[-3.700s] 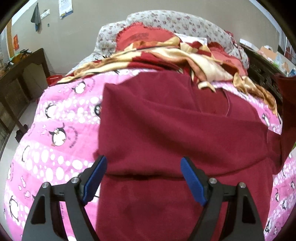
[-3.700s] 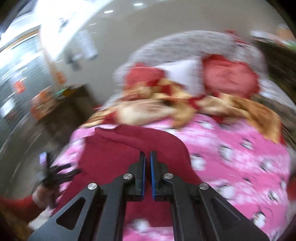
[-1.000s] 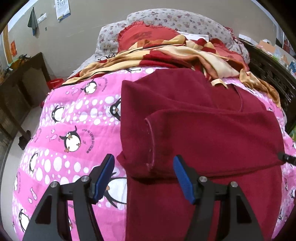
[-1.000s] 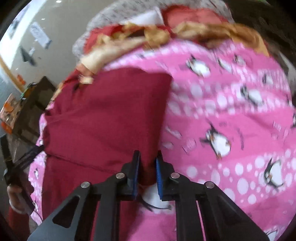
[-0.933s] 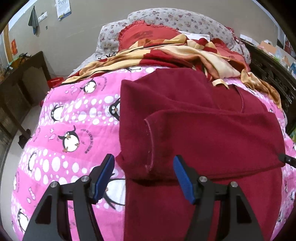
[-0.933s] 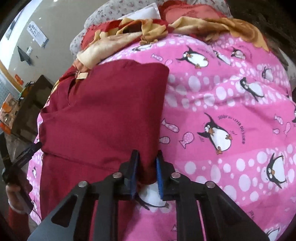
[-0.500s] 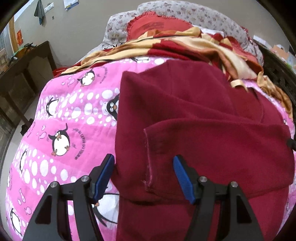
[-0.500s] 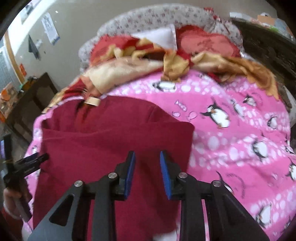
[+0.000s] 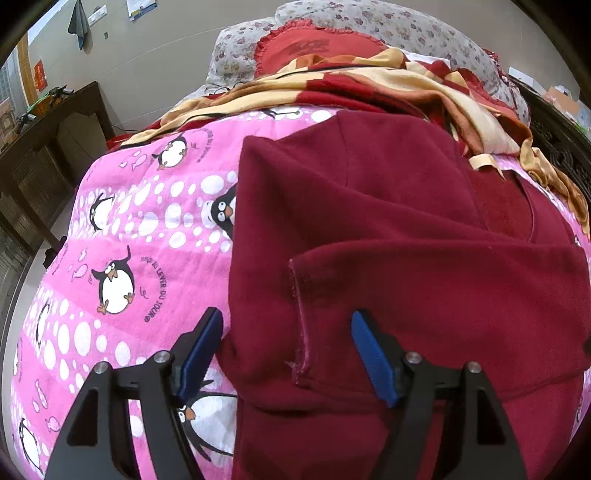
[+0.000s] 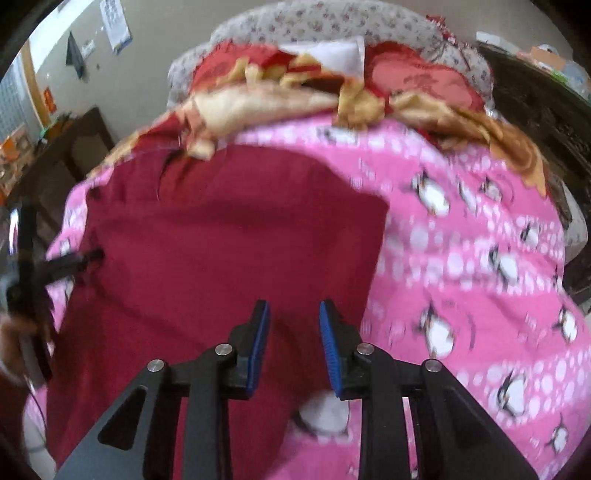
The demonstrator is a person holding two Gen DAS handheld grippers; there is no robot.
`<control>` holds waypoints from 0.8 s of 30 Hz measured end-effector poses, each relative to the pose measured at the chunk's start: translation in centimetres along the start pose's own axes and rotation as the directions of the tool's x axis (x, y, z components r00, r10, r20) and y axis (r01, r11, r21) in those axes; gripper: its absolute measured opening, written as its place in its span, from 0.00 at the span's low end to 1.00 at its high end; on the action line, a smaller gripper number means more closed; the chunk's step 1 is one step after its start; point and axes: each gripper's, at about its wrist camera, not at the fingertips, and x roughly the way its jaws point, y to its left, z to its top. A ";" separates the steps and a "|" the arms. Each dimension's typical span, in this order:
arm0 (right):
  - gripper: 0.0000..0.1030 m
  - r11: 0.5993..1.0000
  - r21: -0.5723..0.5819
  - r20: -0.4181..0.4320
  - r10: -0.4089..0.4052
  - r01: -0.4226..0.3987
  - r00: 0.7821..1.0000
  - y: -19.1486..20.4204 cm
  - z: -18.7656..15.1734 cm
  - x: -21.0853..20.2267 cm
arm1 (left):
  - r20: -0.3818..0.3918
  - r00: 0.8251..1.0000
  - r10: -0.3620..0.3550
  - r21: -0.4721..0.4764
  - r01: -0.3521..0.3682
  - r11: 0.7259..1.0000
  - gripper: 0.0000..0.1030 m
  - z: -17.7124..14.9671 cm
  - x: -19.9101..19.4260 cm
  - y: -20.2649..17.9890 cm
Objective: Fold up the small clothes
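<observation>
The left hand-held gripper (image 9: 286, 352) hangs over the near left edge of the dark red sweater (image 9: 388, 229), its jaws spread wide and opening, the blue pads (image 9: 373, 358) clear of the cloth; the hemmed end of a sleeve (image 9: 436, 306), folded across the body of the sweater, lies between them, not pinched. The right hand-held gripper (image 10: 293, 345) hovers above the sweater's near right part, its jaws parted with a clear gap and nothing pressed between the pads; this view is blurred, so finer detail of the cloth under it cannot be told.

The sweater lies flat on the pink penguin quilt (image 9: 122, 236) that covers the bed, reaching from the near edge of the bed up toward the pillows; its neck opening (image 9: 517, 210) points to the far end, and both side parts are turned in over the middle; its far end touches a crumpled tan-and-red blanket (image 9: 369, 85) heaped across the bed's far part. Behind the blanket rest a red pillow (image 9: 314, 48) and a flowered grey pillow (image 9: 406, 22) against the far end of the bed.

Beside the bed's left edge stands a dark wooden cabinet (image 9: 44, 147); a beige wall (image 9: 155, 62) behind carries a paper sheet and a hanging dark cloth; at the right edge dark carved woodwork (image 9: 565, 155) shows.
</observation>
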 end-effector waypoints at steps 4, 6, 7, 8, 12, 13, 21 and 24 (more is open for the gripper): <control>0.37 1.000 0.000 0.003 -0.025 0.025 1.000 -0.7 -1.1 1.0 | -0.001 1.000 0.004 0.009 -0.004 1.000 0.74 -0.2 -0.5 0.1; 0.37 1.000 0.017 0.013 -0.023 0.023 1.000 -0.6 -0.9 0.0 | 0.001 1.000 0.006 0.015 -0.006 1.000 0.74 -0.3 -1.0 0.1; 0.38 1.000 0.026 0.024 -0.016 0.015 1.000 -0.6 -0.9 -0.6 | 0.003 1.000 0.006 0.016 -0.006 1.000 0.74 -0.4 -1.2 0.2; 0.38 0.999 0.037 0.028 -0.010 0.009 1.000 -0.7 -1.1 -1.0 | 0.004 1.000 0.006 0.016 -0.006 1.000 0.74 -0.5 -1.4 0.3; 0.42 0.996 0.092 0.028 0.001 -0.004 1.000 -1.5 -1.9 -1.7 | 0.005 1.000 0.005 0.015 -0.005 1.000 0.74 -0.8 -1.7 0.4; 0.43 0.994 0.106 0.023 -0.001 -0.001 1.000 -1.8 -2.2 -1.7 | 0.005 1.000 0.005 0.015 -0.005 1.000 0.74 -0.8 -1.8 0.4; 0.43 0.988 0.153 0.028 0.000 -0.004 1.000 -2.5 -2.8 -2.6 | 0.010 1.000 0.004 0.013 -0.004 1.000 0.74 -1.3 -2.7 0.4; 0.43 0.990 0.144 0.038 0.003 -0.009 0.999 -2.1 -2.6 -2.9 | 0.012 1.000 -0.006 0.006 0.006 1.000 0.74 -1.8 -3.4 0.6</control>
